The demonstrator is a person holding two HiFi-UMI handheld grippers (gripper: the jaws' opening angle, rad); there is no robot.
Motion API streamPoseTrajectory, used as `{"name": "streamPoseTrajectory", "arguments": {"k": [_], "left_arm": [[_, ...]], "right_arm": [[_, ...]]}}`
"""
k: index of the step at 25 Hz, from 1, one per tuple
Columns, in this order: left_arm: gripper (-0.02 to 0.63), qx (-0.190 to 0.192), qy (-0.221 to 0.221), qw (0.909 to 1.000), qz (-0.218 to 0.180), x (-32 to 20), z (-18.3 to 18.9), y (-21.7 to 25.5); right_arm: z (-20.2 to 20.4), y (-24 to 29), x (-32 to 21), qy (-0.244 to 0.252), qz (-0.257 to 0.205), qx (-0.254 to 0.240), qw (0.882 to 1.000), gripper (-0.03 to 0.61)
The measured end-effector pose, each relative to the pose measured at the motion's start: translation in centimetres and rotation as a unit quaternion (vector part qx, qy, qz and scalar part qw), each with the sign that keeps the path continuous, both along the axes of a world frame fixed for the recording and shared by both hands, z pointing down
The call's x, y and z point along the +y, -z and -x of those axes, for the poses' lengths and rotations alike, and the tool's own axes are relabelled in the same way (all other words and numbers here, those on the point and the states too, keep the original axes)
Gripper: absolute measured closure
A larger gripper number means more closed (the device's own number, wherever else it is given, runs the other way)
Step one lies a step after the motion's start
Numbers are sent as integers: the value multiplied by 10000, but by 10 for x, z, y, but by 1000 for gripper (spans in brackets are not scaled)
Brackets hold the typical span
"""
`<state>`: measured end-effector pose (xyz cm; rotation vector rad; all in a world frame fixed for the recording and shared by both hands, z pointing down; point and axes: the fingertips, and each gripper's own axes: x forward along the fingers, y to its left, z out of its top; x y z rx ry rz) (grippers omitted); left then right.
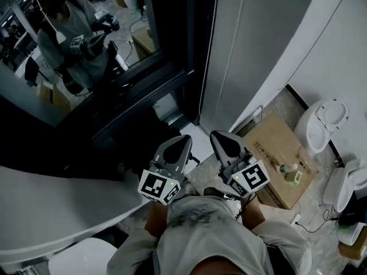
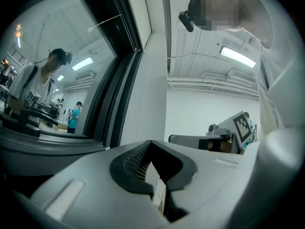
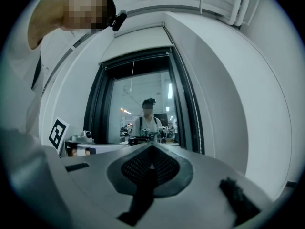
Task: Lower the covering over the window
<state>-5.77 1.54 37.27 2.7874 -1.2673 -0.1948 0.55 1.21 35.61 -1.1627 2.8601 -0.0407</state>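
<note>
1. Right of the window [image 1: 86, 50], a closed cardboard box [image 1: 269, 145] carries a green bottle [image 1: 288, 172] on its lid.
2. The covering [image 3: 136, 61] lies level along the window's top, its cord [image 3: 132, 78] hanging straight down.
3. Facing the window, the left gripper [image 1: 183, 141] and right gripper [image 1: 221, 137] have jaws pressed together, empty.

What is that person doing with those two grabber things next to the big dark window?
A person stands facing the window with a gripper in each hand. The left gripper and the right gripper are both shut, hold nothing and point level at the window. Neither touches anything. The glass is uncovered and reflects the person. A thin cord hangs in front of the glass, and no gripper has taken hold of it yet.
</note>
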Motion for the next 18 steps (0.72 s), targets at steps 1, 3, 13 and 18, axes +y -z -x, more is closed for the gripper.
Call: {"name": "streamPoseTrajectory", "arguments": {"k": [1,3,13,18], "left_arm": [[609,11,-9,10000,7,-2,1,0],[609,26,-34,10000,21,-7,2,0],[609,20,-11,10000,43,-37,-8,-4],[609,-89,78,9999,41,-55,-17,-5]], "right_arm": [[1,0,-2,-17,2,7,10000,561],[2,0,-6,-46,9,22,10000,561],[-5,3,-36,-4,-68,0,10000,561],[-10,1,-58,155,-54,-76,9998,561]]}}
